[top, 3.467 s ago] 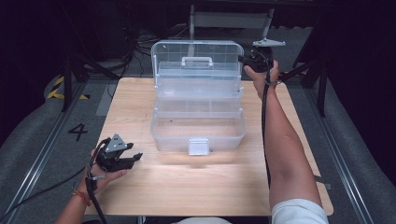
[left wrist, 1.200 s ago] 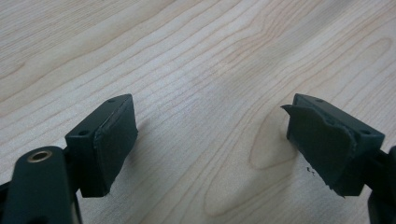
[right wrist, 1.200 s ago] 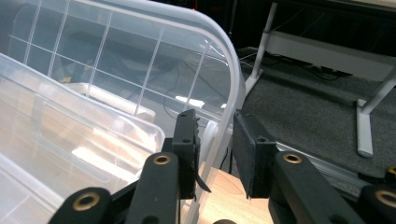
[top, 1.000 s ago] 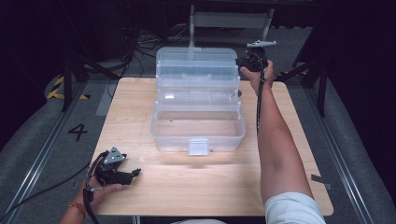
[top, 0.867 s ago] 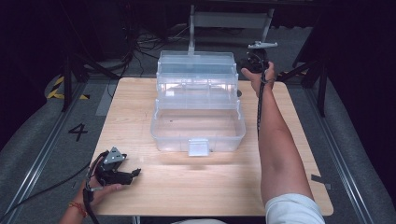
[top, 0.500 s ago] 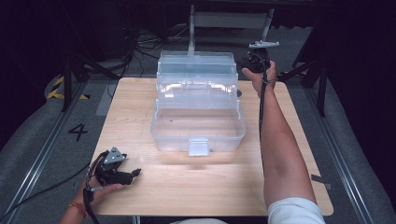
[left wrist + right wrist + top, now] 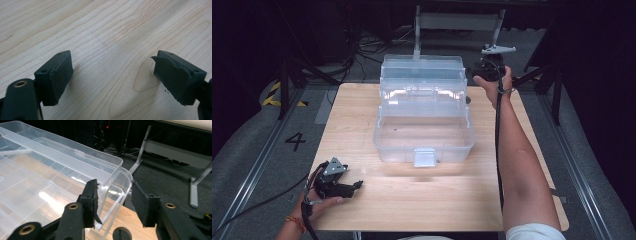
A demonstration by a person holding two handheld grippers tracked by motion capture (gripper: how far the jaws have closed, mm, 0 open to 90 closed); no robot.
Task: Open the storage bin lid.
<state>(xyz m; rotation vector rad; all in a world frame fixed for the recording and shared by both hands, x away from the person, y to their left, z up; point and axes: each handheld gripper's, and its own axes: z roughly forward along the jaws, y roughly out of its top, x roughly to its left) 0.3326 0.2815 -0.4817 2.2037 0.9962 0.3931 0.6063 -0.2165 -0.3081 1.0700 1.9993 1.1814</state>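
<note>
at frame centre, the clear storage box (image 7: 424,120) stands with lid (image 7: 422,75) folded fully back; right gripper (image 7: 113,202), jaws just opening, straddles the lid's corner unpressed, releasing it; left gripper (image 7: 112,77) rests gaping, empty.

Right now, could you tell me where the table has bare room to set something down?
The widest free patch of the table lies in front of the clear plastic box, between the left gripper and the person's right forearm. A narrower strip runs left of the box. It is crowded at the far right corner, where the right gripper straddles the box's rim.
</note>
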